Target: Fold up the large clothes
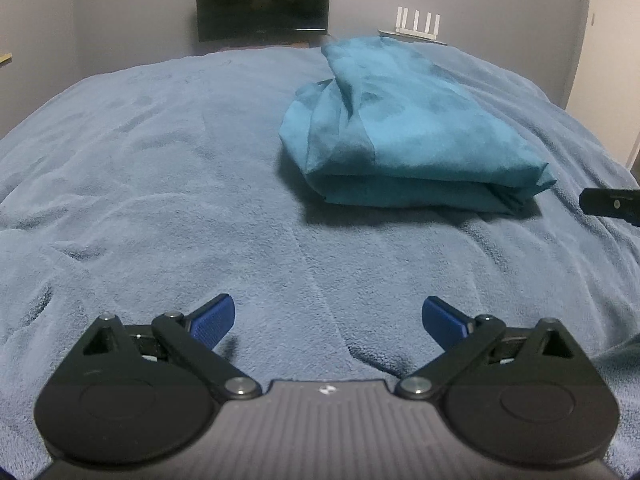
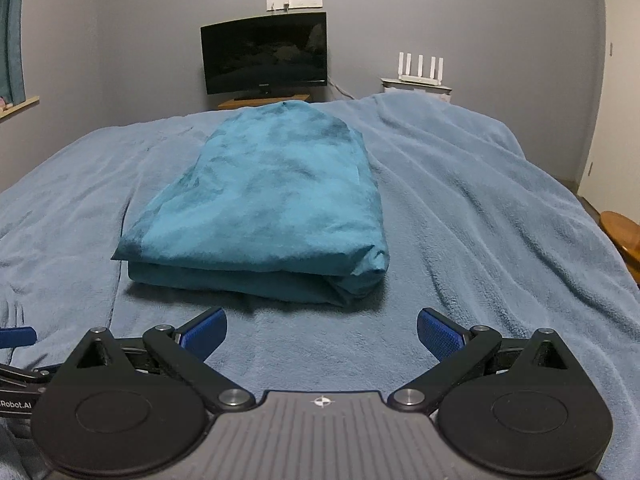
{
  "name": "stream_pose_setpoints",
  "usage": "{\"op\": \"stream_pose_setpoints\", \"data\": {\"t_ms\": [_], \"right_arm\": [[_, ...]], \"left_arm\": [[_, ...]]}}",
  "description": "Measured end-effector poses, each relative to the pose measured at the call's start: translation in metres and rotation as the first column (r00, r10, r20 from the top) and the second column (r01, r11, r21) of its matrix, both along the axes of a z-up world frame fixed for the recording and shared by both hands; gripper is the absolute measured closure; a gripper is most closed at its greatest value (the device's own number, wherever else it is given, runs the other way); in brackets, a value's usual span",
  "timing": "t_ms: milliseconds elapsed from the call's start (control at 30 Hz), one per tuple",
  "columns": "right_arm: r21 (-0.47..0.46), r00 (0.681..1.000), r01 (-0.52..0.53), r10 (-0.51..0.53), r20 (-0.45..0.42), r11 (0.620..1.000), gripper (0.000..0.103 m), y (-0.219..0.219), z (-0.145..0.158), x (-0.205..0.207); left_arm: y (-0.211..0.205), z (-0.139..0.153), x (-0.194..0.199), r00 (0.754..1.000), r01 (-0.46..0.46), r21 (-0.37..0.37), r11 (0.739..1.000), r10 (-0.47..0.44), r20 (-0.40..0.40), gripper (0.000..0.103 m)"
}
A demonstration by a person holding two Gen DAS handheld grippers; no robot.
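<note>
A teal garment (image 2: 264, 200) lies folded in a thick rectangular bundle on the blue fleece blanket (image 2: 480, 220). In the left wrist view it (image 1: 400, 132) sits ahead and to the right. My right gripper (image 2: 322, 332) is open and empty, just in front of the bundle's near edge. My left gripper (image 1: 328, 322) is open and empty over bare blanket (image 1: 160, 180), to the left of the bundle. A part of the right gripper (image 1: 610, 202) shows at the right edge of the left wrist view; a blue finger of the left gripper (image 2: 16, 336) shows at the far left of the right wrist view.
A dark monitor (image 2: 264, 54) stands on a wooden stand beyond the bed. A white router (image 2: 420, 70) sits on a unit at the back right. A round wooden stool (image 2: 624, 236) is beside the bed's right edge. A curtain and sill are at the left.
</note>
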State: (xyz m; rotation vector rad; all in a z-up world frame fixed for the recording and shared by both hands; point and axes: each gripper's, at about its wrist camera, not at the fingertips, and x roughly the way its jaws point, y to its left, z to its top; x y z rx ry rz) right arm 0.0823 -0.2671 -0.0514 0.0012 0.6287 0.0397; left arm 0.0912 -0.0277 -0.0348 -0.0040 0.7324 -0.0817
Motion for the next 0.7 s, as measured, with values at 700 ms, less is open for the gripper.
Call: {"op": "stream_pose_setpoints", "data": {"t_ms": [700], "right_arm": [[-0.013, 1.000, -0.004, 0.004, -0.010, 1.000, 0.000, 0.0018, 0.0007, -0.0007]], "left_arm": [[-0.0023, 0.0020, -0.0063, 0.999, 0.020, 0.018, 1.000, -0.020, 0.025, 0.003]]}}
